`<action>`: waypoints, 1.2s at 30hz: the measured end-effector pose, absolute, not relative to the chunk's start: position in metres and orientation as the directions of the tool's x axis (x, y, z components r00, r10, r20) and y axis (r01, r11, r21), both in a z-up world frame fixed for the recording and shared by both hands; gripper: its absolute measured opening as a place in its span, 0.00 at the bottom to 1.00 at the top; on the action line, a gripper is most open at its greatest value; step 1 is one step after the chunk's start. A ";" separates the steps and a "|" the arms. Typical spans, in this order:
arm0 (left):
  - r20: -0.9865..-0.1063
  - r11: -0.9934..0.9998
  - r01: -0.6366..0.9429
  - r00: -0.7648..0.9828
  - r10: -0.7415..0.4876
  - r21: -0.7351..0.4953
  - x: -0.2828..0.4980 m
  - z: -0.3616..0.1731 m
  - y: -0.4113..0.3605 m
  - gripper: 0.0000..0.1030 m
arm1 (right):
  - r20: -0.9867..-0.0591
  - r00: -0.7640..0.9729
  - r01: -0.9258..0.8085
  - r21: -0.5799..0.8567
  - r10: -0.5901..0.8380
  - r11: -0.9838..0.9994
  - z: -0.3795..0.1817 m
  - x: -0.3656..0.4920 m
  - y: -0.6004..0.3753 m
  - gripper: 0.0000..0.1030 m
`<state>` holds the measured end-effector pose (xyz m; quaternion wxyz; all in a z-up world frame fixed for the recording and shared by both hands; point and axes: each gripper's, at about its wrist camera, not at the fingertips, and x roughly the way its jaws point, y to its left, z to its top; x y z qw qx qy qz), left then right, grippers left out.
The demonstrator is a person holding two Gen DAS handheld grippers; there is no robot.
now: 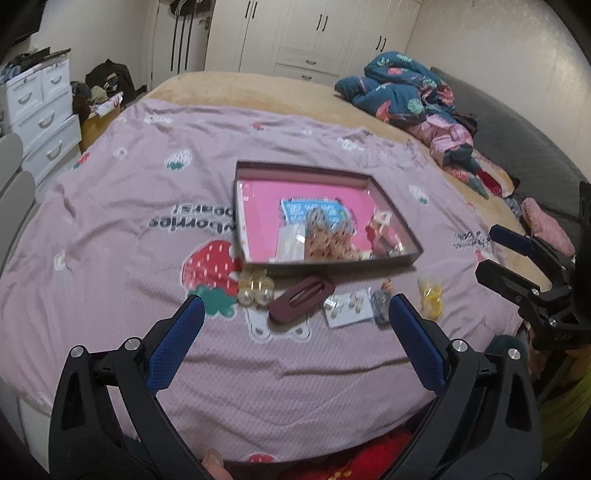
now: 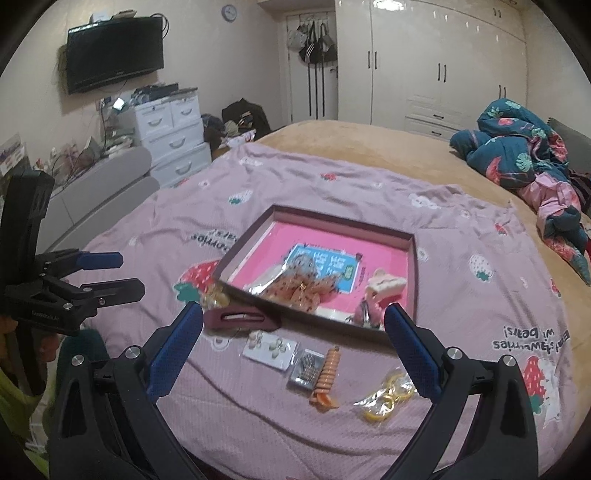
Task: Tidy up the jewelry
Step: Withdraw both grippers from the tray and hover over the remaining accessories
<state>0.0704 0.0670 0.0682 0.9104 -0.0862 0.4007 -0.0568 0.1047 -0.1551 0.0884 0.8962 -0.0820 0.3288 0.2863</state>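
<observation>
1. On the pink sheet (image 1: pixel 110 229), upside-down print is seen: "...berries" with "bears!" in the left view, and "w/ bears!" in the right view. The blue card (image 2: pixel 325 264) in the tray (image 2: pixel 412 273) carries writing too blurred to be read.
2. The left gripper (image 1: pixel 295 310) is spread wide with nothing between its blue pads; the right gripper (image 2: pixel 293 314) is likewise spread and empty.
3. The jewelry lies in two places. Inside the tray a spotted scrunchie (image 2: pixel 303 286) and a pale claw clip (image 2: pixel 384 286) are found. On the sheet just in front of the tray are placed a maroon clip (image 1: pixel 301 299), an earring card (image 1: pixel 349 308), a small packet (image 2: pixel 306 365) and a yellow bag (image 2: pixel 386 397).
4. Pearl earrings (image 1: pixel 255 290) are shown clearly only in the left view; an orange coil (image 2: pixel 325 376) is clear only in the right view, which alone shows a wall television (image 2: pixel 114 53).
5. The sheet covers a bed with a tan blanket (image 1: pixel 258 88). White wardrobes (image 1: pixel 314 33), white drawers (image 1: pixel 40 110) and a bundled blue quilt (image 1: pixel 402 88) are seen around.
</observation>
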 end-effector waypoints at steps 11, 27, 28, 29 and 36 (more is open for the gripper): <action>-0.788 0.985 -0.003 0.600 -0.138 -0.175 0.067 0.029 0.067 0.91 | -0.703 0.583 -0.598 -0.032 0.407 0.801 0.046 0.099 -0.143 0.95; -0.826 0.988 0.020 0.547 -0.139 -0.154 0.088 -0.001 0.055 0.78 | -0.781 0.485 -0.580 0.051 0.395 0.813 0.001 0.109 -0.154 0.90; -0.828 0.988 0.022 0.543 -0.139 -0.152 0.089 -0.003 0.054 0.75 | -0.786 0.474 -0.581 0.058 0.396 0.812 -0.001 0.110 -0.153 0.83; -0.831 0.988 0.026 0.538 -0.140 -0.150 0.091 -0.005 0.054 0.73 | -0.792 0.465 -0.581 0.065 0.396 0.811 -0.003 0.111 -0.153 0.80; -0.848 0.991 0.062 0.513 -0.130 -0.115 0.109 -0.013 0.048 0.57 | -0.813 0.422 -0.566 0.111 0.402 0.817 -0.015 0.119 -0.152 0.73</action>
